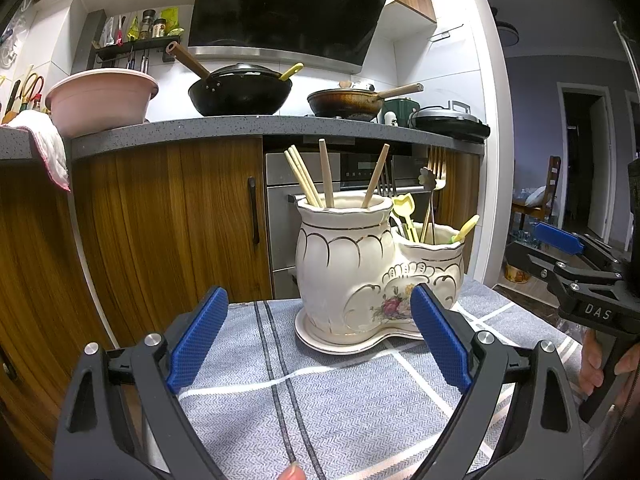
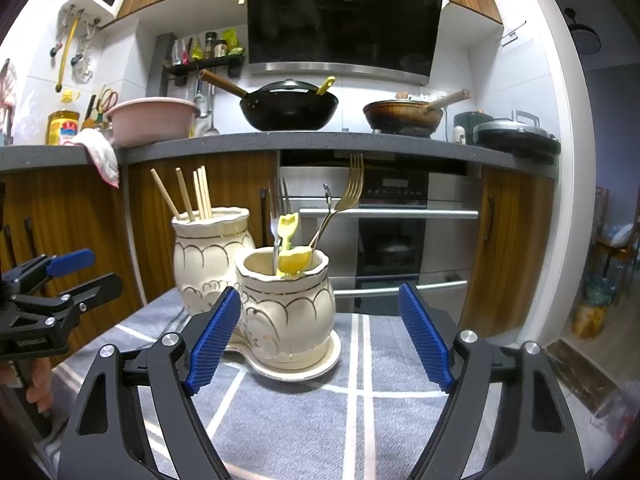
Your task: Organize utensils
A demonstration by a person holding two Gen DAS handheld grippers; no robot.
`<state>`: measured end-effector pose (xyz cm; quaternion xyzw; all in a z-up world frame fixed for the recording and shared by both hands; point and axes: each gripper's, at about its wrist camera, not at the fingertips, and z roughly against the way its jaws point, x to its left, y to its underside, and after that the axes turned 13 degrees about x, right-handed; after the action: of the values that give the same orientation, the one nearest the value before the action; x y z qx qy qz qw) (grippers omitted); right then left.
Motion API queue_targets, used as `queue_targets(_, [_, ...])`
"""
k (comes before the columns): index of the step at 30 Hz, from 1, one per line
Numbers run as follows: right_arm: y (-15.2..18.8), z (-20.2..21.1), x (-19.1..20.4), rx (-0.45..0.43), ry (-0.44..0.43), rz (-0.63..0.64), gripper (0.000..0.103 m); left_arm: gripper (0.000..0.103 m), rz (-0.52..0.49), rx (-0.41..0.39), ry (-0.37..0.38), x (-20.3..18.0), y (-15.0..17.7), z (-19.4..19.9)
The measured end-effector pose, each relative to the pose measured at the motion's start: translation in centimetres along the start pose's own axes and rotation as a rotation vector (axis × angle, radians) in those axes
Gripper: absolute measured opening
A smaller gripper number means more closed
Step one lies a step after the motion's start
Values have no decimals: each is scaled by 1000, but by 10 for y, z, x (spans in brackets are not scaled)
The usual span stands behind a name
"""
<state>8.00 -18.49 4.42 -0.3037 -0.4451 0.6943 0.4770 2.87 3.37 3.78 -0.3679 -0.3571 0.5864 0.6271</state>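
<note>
The ceramic holder is sitting on the cloth-covered counter, chopsticks and forks already sorted inside; both grippers, left gripper and right gripper, are hovering near it, fingers wide and empty, seemingly finished.

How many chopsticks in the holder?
4, all upright in the taller pot: a touching pair on its left side, one mid, one leaning right. Shorter ones could hide inside.

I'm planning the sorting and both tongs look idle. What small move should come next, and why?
Probably ease the right tongs forward toward the shorter pot. They are open and empty, and it holds mixed forks and yellow spoons, while the taller pot holds only chopsticks.
</note>
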Motion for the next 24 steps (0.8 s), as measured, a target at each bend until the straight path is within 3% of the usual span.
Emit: queue_targets(24, [0,0,0,-1,0,0,79,88,8,0,-16,0,-1,-1])
